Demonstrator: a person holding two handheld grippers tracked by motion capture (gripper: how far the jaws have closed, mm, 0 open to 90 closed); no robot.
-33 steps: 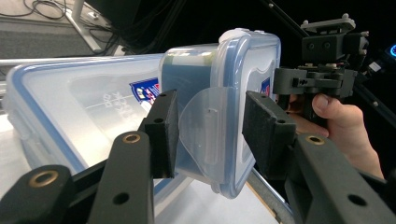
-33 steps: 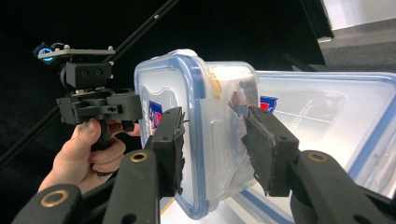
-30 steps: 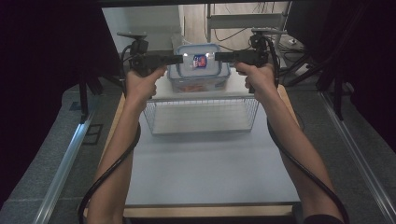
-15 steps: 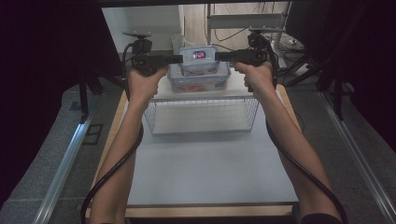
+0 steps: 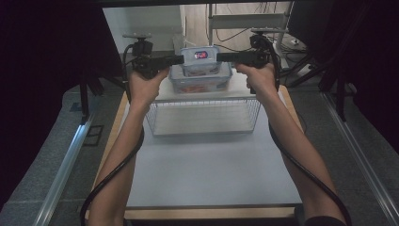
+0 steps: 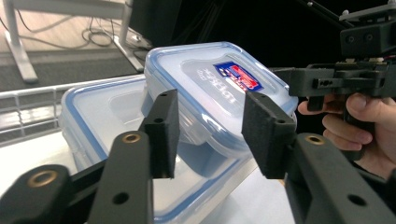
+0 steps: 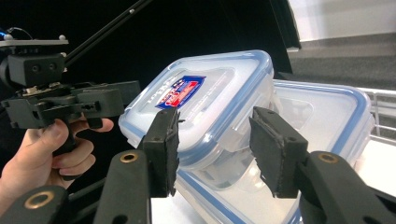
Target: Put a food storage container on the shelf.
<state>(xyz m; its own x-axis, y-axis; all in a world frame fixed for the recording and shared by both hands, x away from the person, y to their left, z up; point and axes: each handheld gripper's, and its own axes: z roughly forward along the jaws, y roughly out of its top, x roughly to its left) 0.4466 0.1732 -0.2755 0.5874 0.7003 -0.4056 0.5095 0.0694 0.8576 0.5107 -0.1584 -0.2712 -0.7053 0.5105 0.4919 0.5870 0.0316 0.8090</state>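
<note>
The small box [image 5: 201, 60], clear with a blue-rimmed lid and a red-and-blue label, sits on top of the big box [image 5: 200, 81], at about 12 o'clock on the table in the high view. The left gripper [image 5: 178, 60] comes at it from 9 o'clock and the right gripper [image 5: 221, 57] from 3 o'clock, both level, one at each end of the small box.

In the left gripper view the jaws straddle the near end of the small box [image 6: 219, 93], one pad on each side of it; whether the pads press on the box I cannot tell. In the right gripper view the jaws straddle the small box's [image 7: 205, 102] end where its side clip is, and they have just been opening with the box between them; a narrow gap shows at the right pad, so the grip looks loose.

The big box [image 6: 107, 121] rests on a white shelf [image 5: 162, 92] on top of a wire basket [image 5: 203, 117]. The basket stands on the pale table [image 5: 207, 174]. Beyond at 12 o'clock are a desk leg [image 5: 210, 23], cables and dark curtains [image 5: 47, 47].
</note>
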